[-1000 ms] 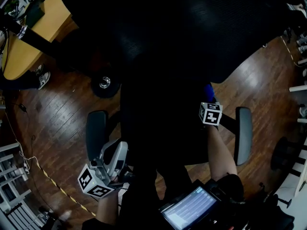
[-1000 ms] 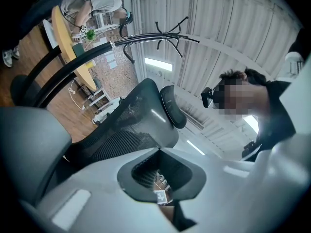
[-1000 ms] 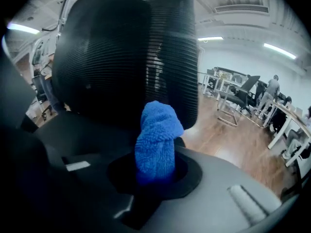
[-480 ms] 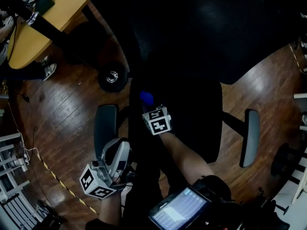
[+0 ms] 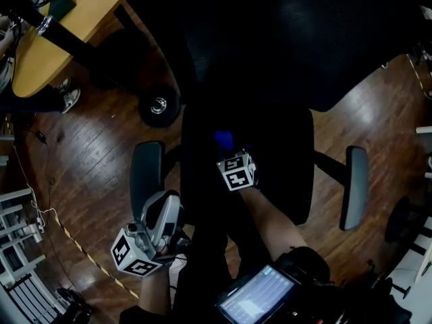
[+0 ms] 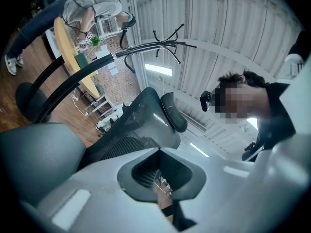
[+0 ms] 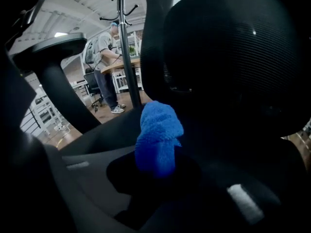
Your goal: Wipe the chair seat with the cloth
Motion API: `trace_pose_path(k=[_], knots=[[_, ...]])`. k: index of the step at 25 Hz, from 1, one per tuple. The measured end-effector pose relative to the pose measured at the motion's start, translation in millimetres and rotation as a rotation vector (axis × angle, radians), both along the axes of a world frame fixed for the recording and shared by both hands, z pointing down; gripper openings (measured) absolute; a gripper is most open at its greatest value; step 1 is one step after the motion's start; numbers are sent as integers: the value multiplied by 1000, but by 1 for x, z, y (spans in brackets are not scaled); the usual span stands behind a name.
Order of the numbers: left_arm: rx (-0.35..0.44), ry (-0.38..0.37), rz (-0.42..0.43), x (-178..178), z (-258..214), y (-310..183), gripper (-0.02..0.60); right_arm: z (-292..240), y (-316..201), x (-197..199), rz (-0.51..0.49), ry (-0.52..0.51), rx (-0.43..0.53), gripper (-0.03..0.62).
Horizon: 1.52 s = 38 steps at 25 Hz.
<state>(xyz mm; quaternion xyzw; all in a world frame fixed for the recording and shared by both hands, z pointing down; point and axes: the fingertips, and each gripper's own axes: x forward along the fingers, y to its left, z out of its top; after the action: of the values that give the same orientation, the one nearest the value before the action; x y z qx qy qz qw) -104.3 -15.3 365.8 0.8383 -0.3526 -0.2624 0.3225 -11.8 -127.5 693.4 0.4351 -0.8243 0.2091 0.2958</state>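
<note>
Now right gripper [image 5: 227, 148], pinching cloth [image 7: 158, 135], has swept back to mid-frame on seat [image 5: 287, 157]: wiping continues. Left gripper [image 5: 162, 211] closed, empty.

Cloth [image 7: 157, 127] end inside right gripper [image 7: 155, 166]

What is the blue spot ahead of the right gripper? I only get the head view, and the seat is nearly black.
Observer: A blue cloth, bunched between the jaws of the right gripper; its own view shows that plainly.
Operator: Is the left gripper holding anything?
Observer: No. In its view the left gripper has jaws together on nothing, with the chair's mesh back beyond.
Operator: Anyone nearby?
Observer: The right gripper view shows a person standing beyond a coat stand.
</note>
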Motion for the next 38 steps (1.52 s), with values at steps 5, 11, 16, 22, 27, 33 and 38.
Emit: trace_pose_path(k=[5, 11, 16, 22, 27, 33, 38], knots=[[-10, -10, 12, 4, 3, 1, -9, 4, -2, 122, 140, 151, 8, 44], [-16, -22, 5, 5, 4, 0, -9, -15, 14, 271, 331, 318, 23, 44], [-16, -32, 4, 5, 4, 1, -9, -20, 27, 311, 414, 289, 28, 44], [-11, -29, 9, 1, 4, 2, -9, -31, 16, 269, 444, 210, 56, 44], [-10, -27, -11, -3, 1, 8, -9, -35, 1, 130, 263, 19, 60, 44], [-9, -25, -23, -9, 2, 17, -9, -41, 32, -43, -14, -198, 19, 44], [-7, -23, -30, -11, -1, 19, -9, -22, 87, -113, -204, -175, -22, 44]])
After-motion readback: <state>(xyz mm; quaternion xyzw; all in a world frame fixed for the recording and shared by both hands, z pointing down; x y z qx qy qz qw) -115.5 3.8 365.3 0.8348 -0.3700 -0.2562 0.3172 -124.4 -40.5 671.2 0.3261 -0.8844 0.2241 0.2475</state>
